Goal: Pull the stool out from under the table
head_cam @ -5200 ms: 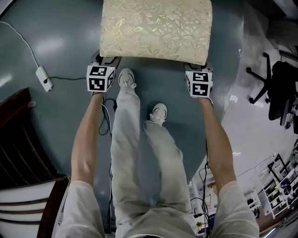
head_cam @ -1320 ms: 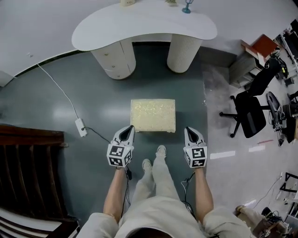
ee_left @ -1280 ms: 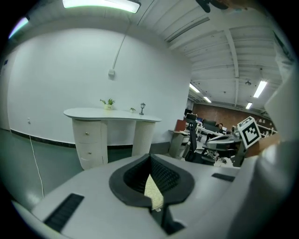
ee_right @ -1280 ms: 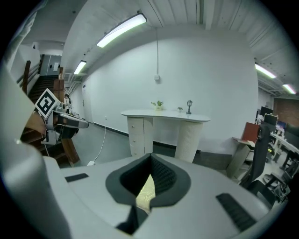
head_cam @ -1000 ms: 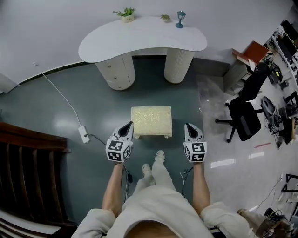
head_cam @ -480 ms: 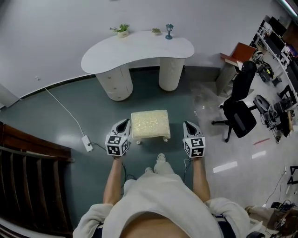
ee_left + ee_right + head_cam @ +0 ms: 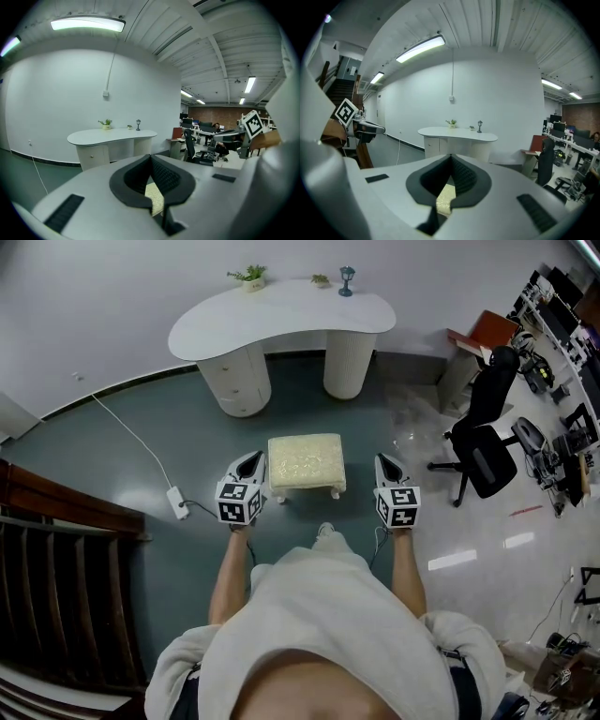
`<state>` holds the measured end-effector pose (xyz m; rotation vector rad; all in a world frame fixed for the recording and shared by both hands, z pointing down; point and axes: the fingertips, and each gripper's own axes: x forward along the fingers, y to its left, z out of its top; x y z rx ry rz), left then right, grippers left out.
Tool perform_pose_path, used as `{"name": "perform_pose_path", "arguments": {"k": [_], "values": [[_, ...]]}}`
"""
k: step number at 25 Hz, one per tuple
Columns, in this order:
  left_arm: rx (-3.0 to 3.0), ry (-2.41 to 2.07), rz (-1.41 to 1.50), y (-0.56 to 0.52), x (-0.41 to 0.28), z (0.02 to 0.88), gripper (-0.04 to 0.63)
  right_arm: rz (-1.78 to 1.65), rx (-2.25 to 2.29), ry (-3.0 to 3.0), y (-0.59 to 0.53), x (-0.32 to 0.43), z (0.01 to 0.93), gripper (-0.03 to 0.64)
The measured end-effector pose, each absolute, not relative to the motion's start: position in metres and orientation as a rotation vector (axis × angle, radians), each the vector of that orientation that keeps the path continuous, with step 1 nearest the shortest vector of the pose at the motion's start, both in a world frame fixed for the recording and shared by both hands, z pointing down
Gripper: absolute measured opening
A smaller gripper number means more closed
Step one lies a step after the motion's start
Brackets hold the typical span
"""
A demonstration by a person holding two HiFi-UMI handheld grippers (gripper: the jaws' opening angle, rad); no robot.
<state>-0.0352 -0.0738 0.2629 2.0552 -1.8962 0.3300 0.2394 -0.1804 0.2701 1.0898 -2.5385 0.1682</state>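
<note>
The stool (image 7: 307,463), with its cream floral cushion, stands on the green floor a stride in front of the white kidney-shaped table (image 7: 281,320), outside its two pedestals. My left gripper (image 7: 251,457) hangs in the air to the stool's left, and my right gripper (image 7: 386,462) to its right. Both are raised well above the floor and touch nothing. In the left gripper view the jaws (image 7: 151,157) meet, with a sliver of the stool (image 7: 154,199) below them. The right gripper view shows its jaws (image 7: 451,157) shut too, with the stool (image 7: 445,197) under them and the table (image 7: 457,133) beyond.
A power strip (image 7: 177,502) with a white cable lies on the floor at left. Dark wooden stairs (image 7: 56,549) fill the left side. A black office chair (image 7: 487,460) and cluttered desks stand at right. Small plants and a lamp (image 7: 347,277) sit on the table.
The person has straightened up and stepped back, so the stool looks smaller and farther. Both grippers left the stool's near corners and now hover beside it, still shut.
</note>
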Motion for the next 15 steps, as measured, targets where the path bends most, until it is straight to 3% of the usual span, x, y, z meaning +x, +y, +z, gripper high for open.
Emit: {"name": "perform_pose_path", "arguments": {"k": [15], "values": [[2.055, -1.904, 0.328, -0.0760, -0.0394, 0.2621, 0.011, 0.183, 1.071, -2.533, -0.1787, 0.2343, 0.2743, -0.005]]}}
